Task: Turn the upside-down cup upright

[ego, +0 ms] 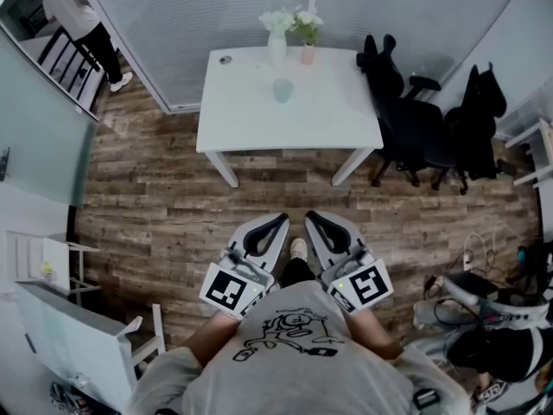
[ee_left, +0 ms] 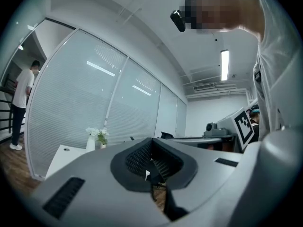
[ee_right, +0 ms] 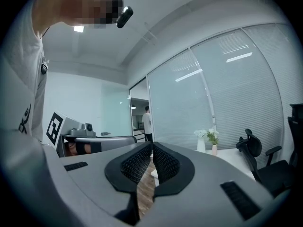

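Observation:
A small pale green cup (ego: 282, 90) stands near the middle of the white table (ego: 251, 119); from here I cannot tell which way up it is. Both grippers are held close to the person's chest, well short of the table, and point level toward it. The left gripper (ego: 282, 220) has its jaws pressed together with nothing between them. The right gripper (ego: 310, 217) is shut and empty too. In the left gripper view the left gripper's (ee_left: 152, 144) dark ribbed pads meet. The right gripper view shows the same for the right gripper (ee_right: 152, 146). In both gripper views the cup is hidden.
Two vases of flowers (ego: 276, 40) (ego: 307, 43) stand at the table's far edge, beside a glass wall. Black office chairs (ego: 406, 115) crowd the table's right side. Wooden floor (ego: 173, 206) lies between me and the table. A person (ego: 82, 15) stands far left. White furniture (ego: 69, 335) sits at the near left.

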`<move>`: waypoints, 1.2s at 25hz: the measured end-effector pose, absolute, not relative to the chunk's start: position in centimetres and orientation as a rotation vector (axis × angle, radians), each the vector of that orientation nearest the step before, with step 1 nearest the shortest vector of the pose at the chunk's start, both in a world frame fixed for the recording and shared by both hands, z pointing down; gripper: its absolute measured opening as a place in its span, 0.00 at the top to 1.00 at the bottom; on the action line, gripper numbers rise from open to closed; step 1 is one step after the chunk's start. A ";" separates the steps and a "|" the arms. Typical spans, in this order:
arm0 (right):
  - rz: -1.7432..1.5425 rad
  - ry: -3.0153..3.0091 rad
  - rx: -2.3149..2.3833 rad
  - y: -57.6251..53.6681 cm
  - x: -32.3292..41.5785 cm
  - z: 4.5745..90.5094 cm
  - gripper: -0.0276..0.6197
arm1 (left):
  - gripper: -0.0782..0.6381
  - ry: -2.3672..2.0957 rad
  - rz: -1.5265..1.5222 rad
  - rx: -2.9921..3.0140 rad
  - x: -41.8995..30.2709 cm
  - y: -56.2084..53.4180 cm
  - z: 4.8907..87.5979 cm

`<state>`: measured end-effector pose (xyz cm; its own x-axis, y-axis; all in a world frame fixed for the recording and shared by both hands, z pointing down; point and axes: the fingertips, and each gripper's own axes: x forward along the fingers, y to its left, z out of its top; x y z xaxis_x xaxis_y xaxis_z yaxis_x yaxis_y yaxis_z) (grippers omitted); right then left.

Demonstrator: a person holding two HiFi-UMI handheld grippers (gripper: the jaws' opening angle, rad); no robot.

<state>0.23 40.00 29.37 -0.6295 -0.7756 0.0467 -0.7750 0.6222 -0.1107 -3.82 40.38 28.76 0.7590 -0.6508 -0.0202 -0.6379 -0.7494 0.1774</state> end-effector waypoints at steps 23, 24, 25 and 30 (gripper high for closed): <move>-0.165 2.903 -1.220 25.8 7.8 28.7 0.89 | 0.89 -1.170 -0.140 2.747 3.5 26.3 27.8; -0.158 2.911 -1.216 25.3 7.9 28.8 0.89 | 0.89 -1.176 -0.144 2.743 3.6 25.9 27.9; -0.156 2.919 -1.213 25.0 8.1 28.9 0.89 | 0.89 -1.181 -0.148 2.742 3.7 25.5 27.9; -0.161 2.911 -1.212 23.4 8.4 29.0 0.89 | 0.89 -1.176 -0.138 2.733 4.1 24.2 28.4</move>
